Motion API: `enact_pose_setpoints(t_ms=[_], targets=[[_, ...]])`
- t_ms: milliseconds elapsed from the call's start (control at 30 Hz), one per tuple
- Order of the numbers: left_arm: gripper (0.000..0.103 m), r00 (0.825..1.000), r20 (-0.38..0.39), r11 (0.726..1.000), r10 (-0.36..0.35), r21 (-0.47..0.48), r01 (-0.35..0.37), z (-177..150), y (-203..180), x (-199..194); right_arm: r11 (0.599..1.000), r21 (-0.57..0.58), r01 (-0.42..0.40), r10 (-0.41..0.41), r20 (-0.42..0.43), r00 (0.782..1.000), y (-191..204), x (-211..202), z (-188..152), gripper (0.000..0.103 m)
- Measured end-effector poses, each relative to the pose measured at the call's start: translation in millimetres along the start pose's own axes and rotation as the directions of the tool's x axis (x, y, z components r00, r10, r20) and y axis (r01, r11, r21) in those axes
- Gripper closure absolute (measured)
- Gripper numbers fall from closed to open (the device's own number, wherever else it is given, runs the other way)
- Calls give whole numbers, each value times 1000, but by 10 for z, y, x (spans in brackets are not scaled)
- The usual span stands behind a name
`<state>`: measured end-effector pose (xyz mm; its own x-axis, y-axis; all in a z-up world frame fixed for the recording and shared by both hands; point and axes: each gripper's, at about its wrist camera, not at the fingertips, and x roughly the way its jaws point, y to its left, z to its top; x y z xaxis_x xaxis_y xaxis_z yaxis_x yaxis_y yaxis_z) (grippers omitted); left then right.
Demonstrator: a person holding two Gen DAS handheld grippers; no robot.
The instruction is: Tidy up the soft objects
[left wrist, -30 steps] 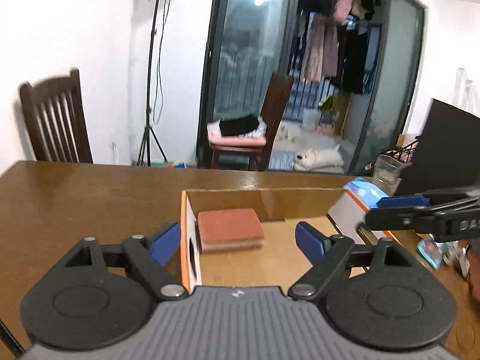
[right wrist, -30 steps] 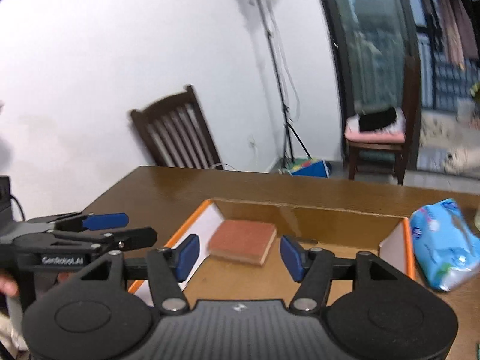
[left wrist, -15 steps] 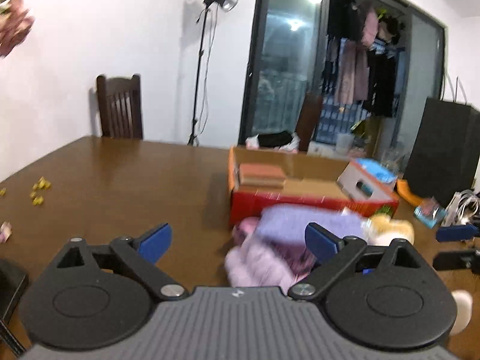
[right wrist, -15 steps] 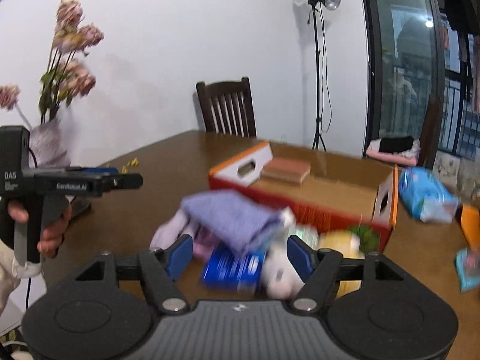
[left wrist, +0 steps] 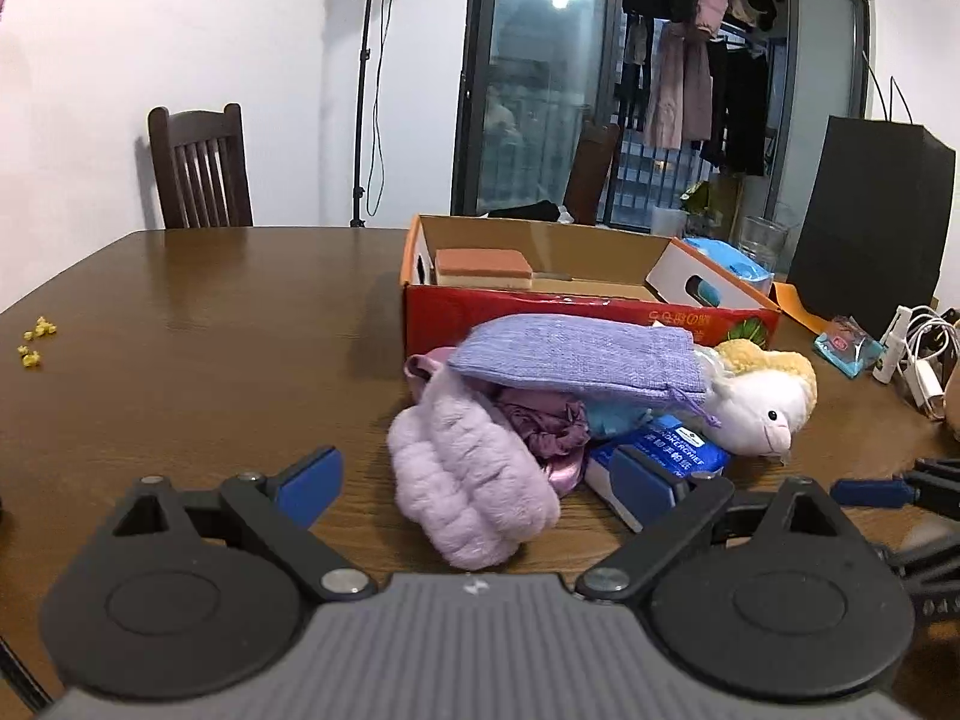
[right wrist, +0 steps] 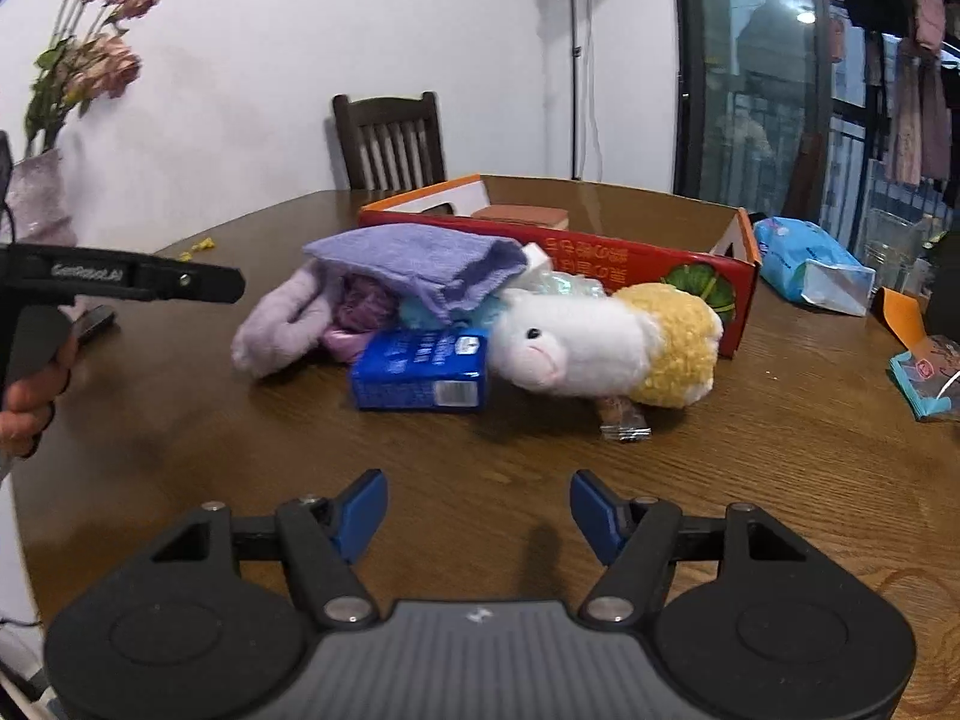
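Observation:
A pile of soft things lies on the wooden table in front of a red cardboard box (left wrist: 588,315). In it are a fluffy lilac piece (left wrist: 474,492), a purple knitted pouch (left wrist: 576,360), a white and yellow plush sheep (left wrist: 756,402) and a blue tissue pack (left wrist: 666,453). An orange sponge (left wrist: 483,267) rests inside the box. My left gripper (left wrist: 477,477) stands wide open at the near end of the fluffy piece, its pads not pressing it. My right gripper (right wrist: 478,507) hovers open over bare table short of the tissue pack (right wrist: 420,369) and sheep (right wrist: 600,348), its jaws closing slightly with nothing between them.
A blue wipes pack (right wrist: 804,267), a teal packet (left wrist: 846,348), white cables (left wrist: 918,354) and a black bag (left wrist: 870,222) crowd the right side. A vase of dried flowers (right wrist: 36,198) stands at the left. Yellow crumbs (left wrist: 36,339) lie at the left edge. A snack wrapper (right wrist: 624,420) lies under the sheep.
Both grippers have drawn back from above the box and sunk toward the table, so the soft pile has come into view. The left jaws have widened.

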<state>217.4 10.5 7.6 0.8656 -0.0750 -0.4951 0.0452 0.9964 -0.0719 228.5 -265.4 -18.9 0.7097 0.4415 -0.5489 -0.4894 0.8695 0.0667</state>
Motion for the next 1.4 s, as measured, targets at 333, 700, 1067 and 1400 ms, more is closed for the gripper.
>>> enact_pose_setpoints(t_ms=[333,700,1067,1400], targets=[[6,999,14,998,-40,-48,41,289,41,355,984,116,-134,102,242,965,-337,137,517,35],[58,978,-104,970,-182,-183,161,539,241,939,935,282,-216,186,128,974,-278,928,796,63],[91,978,-30,972,-208,-121,203,544,160,621,950,220,-222,188,167,968,-192,859,724,88],[91,970,5,961,-245,-133,243,333,93,-68,960,13,-281,274,185,944,183,223,776,92]])
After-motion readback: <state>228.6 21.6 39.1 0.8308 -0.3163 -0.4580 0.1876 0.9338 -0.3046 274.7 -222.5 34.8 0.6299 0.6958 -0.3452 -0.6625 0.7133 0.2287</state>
